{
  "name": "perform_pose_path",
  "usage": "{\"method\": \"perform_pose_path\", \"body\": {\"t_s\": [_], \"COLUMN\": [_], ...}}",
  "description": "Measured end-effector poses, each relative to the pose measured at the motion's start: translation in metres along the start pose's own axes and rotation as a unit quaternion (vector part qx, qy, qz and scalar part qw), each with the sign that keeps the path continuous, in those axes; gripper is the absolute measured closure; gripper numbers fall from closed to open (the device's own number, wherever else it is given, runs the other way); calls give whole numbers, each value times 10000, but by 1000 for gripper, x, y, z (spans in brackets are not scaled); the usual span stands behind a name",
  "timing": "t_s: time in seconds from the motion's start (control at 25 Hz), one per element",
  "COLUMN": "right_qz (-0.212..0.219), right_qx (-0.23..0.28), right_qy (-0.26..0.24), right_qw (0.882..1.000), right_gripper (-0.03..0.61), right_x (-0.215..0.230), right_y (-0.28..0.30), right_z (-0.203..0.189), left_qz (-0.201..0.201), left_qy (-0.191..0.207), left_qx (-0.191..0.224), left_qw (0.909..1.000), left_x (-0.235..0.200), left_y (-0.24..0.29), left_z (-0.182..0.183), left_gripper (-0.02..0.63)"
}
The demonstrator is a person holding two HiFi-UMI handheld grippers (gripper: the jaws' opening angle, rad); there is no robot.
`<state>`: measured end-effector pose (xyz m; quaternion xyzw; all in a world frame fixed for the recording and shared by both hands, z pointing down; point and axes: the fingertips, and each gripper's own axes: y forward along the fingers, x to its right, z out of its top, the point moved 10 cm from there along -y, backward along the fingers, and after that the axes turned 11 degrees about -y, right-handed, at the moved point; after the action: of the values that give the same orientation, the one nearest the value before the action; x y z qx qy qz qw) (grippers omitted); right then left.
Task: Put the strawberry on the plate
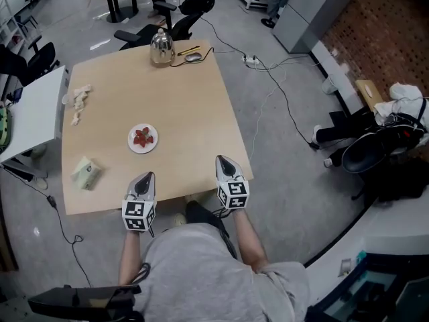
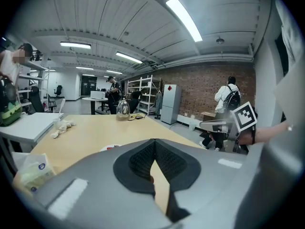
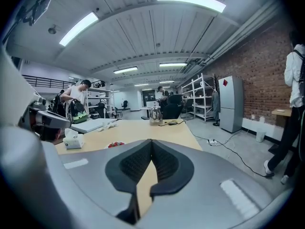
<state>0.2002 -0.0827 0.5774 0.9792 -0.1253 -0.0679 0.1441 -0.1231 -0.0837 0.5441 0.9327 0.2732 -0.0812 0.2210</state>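
A pale square wooden table (image 1: 167, 92) stands on a grey concrete floor (image 1: 281, 159). A white rectangular side table (image 1: 33, 113) sits just beside one edge, and black office chairs (image 1: 191, 12) stand at the far end. Thin cables (image 1: 271, 86) trail across the floor. A red brick wall (image 3: 259, 75) is fronted by a tall grey cabinet (image 3: 232, 104) and white metal shelving (image 3: 202, 97). Long fluorescent strips (image 3: 190, 0) light the ribbed white ceiling (image 3: 143, 32).

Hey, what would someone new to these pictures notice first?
A white plate of red strawberries sits alone near the middle of the tan table. At the table's near edge, the left gripper and right gripper are held side by side, jaws shut and empty. A shiny kettle stands at the far edge.
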Motion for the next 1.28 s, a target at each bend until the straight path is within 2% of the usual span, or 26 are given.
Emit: {"method": "perform_pose_path", "body": {"t_s": [0.6,1.28], "right_qz": [-380,-318], "right_qx": [-43,-113], "right_qy": [183,94], "right_qw": [9991,9994], "right_gripper": [571,573], "right_x": [-21,-30], "right_y": [-54,-54], "right_z": [-17,-17], "left_qz": [-138,-119], "left_qy": [67,2], "left_qx": [27,26], "left_qw": [9999,9999], "left_x": [5,-1], "left_y": [-27,-32], "left_z": [-10,-13], "left_gripper": [594,594]}}
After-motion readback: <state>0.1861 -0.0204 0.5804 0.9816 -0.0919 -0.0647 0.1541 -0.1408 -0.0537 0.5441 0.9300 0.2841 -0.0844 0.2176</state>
